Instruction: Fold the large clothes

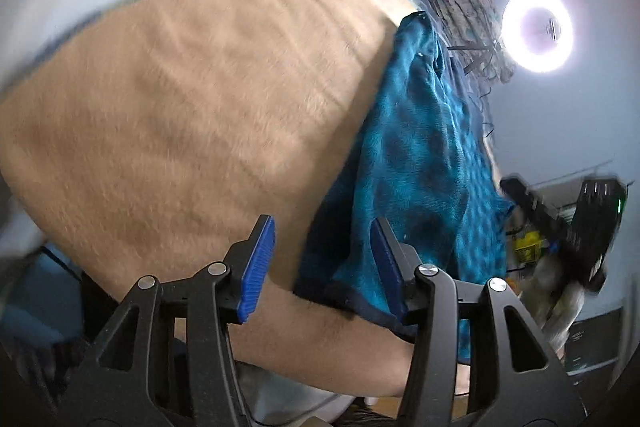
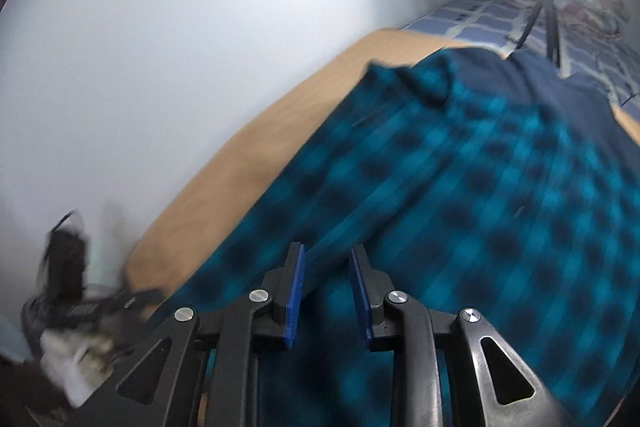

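My left gripper (image 1: 322, 263) stands wide with nothing between its blue pads, above the dark hem of the teal checked garment (image 1: 416, 163) at lower right of the frame. My right gripper (image 2: 328, 291) is narrower, also gripping nothing; here motion blur smears the checks. The garment lies flat on a tan blanket (image 1: 180, 107). Only the right view shows the blue plaid sheet (image 2: 472, 19) at upper right

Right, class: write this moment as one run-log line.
task: fold large clothes | left gripper: open, empty | right gripper: open, empty | teal plaid garment: spread on tan blanket | fold: not visible
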`<action>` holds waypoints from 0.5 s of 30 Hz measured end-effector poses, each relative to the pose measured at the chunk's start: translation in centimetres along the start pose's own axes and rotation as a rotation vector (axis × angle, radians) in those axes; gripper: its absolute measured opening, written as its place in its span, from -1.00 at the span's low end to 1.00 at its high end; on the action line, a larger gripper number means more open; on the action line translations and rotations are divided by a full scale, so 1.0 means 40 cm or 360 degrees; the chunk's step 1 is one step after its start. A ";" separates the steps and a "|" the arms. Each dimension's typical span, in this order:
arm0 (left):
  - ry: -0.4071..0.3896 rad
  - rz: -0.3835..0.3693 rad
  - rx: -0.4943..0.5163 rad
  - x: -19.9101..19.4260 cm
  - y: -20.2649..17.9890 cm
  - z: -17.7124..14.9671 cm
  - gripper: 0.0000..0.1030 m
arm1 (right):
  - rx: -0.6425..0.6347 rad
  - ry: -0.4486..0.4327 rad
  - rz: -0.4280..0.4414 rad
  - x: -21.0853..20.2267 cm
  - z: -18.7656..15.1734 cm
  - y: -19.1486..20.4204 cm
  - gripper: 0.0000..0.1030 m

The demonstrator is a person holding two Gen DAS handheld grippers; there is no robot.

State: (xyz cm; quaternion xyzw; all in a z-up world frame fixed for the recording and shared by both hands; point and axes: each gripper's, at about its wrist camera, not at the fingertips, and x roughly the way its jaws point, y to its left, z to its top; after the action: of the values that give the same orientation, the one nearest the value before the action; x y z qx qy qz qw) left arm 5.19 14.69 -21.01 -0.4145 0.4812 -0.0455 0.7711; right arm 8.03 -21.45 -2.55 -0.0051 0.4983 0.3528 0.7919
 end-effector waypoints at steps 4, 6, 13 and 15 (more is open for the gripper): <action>0.0039 -0.0130 -0.0136 0.011 0.024 -0.017 -0.02 | -0.0058 0.0023 -0.0001 0.037 -0.062 0.087 -0.53; 0.0049 -0.0136 -0.0118 0.016 0.012 -0.021 -0.02 | -0.0011 0.0019 0.0004 0.063 -0.067 0.096 -0.54; 0.0079 -0.0082 -0.0040 0.060 -0.020 -0.023 0.09 | 0.0089 0.0171 -0.0158 0.212 -0.087 0.076 -0.64; 0.0089 -0.0067 -0.0006 0.074 -0.028 -0.025 -0.23 | 0.0135 0.0226 -0.0174 0.240 -0.109 0.063 -0.65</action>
State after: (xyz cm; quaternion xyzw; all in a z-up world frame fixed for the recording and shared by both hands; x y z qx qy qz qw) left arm 6.34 11.98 -22.52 -0.4246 0.4937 -0.0724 0.7554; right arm 5.62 -15.81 -11.49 -0.0238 0.5666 0.2866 0.7722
